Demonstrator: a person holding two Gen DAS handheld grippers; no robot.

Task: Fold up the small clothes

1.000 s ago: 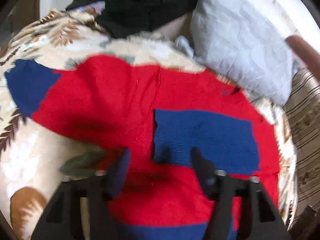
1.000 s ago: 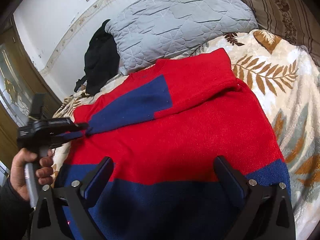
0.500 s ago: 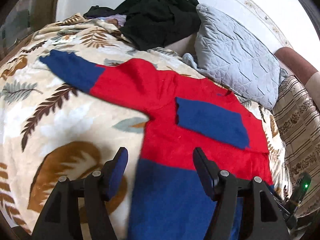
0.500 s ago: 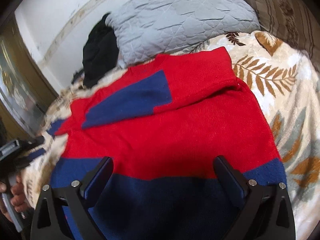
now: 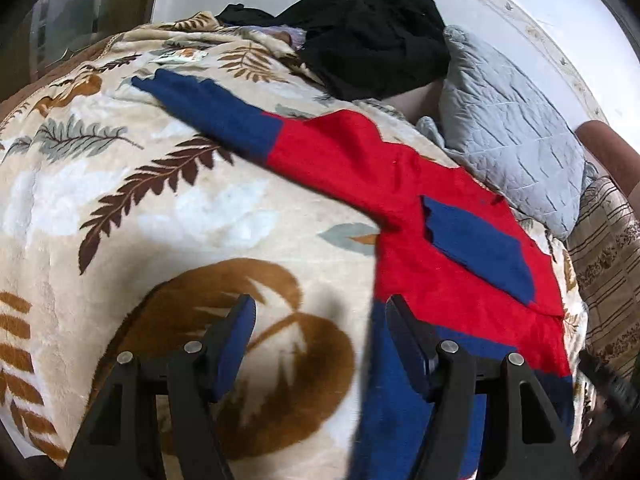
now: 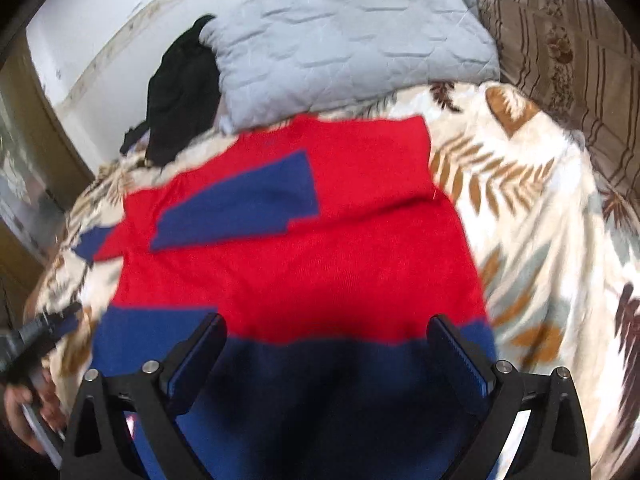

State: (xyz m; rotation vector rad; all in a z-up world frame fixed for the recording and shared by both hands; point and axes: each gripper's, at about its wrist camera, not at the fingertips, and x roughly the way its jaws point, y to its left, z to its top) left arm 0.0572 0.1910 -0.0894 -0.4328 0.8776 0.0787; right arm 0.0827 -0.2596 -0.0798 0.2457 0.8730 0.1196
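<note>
One sweater point(image 6: 296, 264), red with a blue hem and blue cuffs, lay flat on the bed's leaf-print blanket point(image 5: 160, 216), one sleeve folded across its chest. Only the left view showed the other sleeve point(image 5: 224, 116) stretched out over the blanket toward a black garment point(image 5: 372, 40); only the right view showed a hand point(image 6: 28, 412) holding the left gripper point(image 5: 318, 328). Both it and the right gripper point(image 6: 326, 344) had open jaws with nothing in them, poised over the hem.
</note>
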